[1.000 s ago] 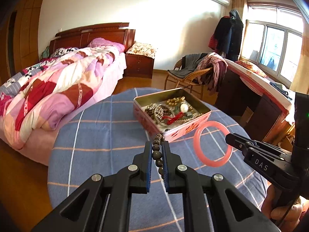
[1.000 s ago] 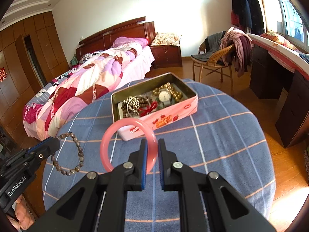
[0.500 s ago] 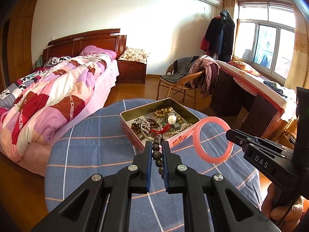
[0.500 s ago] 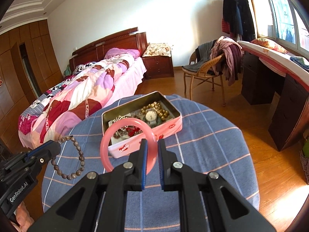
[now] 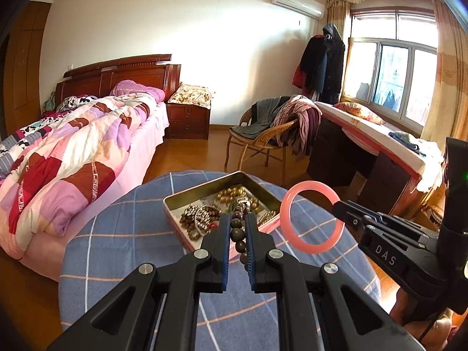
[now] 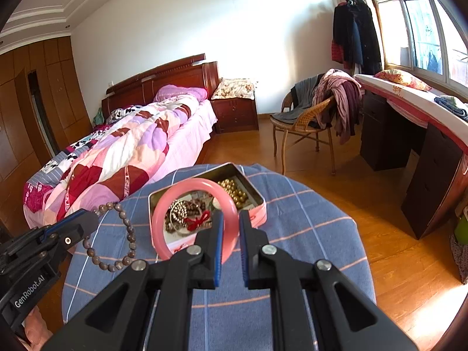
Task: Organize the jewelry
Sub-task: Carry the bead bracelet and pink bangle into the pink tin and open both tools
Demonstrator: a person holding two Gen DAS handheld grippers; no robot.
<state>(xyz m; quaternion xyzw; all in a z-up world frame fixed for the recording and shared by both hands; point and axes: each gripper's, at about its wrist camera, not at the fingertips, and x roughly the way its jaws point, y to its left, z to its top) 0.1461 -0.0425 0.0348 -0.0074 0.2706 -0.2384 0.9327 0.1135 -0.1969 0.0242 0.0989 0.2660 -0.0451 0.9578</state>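
My left gripper (image 5: 237, 231) is shut on a brown bead bracelet (image 5: 237, 234) and holds it above the table, short of the open pink jewelry tin (image 5: 187, 242). It shows in the right wrist view too, where the bead bracelet (image 6: 128, 235) hangs from the left gripper (image 6: 87, 219). My right gripper (image 6: 231, 228) is shut on a pink bangle (image 6: 163, 225), held upright in front of the tin (image 6: 257, 213). In the left wrist view the bangle (image 5: 285, 216) sticks out from the right gripper (image 5: 339, 207). The tin holds gold beads, a watch and a red cord.
The round table has a blue checked cloth (image 5: 122, 234). A bed with a patchwork quilt (image 5: 73, 158) stands left. A wicker chair with clothes (image 5: 263, 137) and a dark desk (image 5: 365, 158) stand behind and right. Wood floor surrounds the table.
Both grippers have risen and tilted up with their pieces still held. The tin and table now sit lower and farther off in both views.
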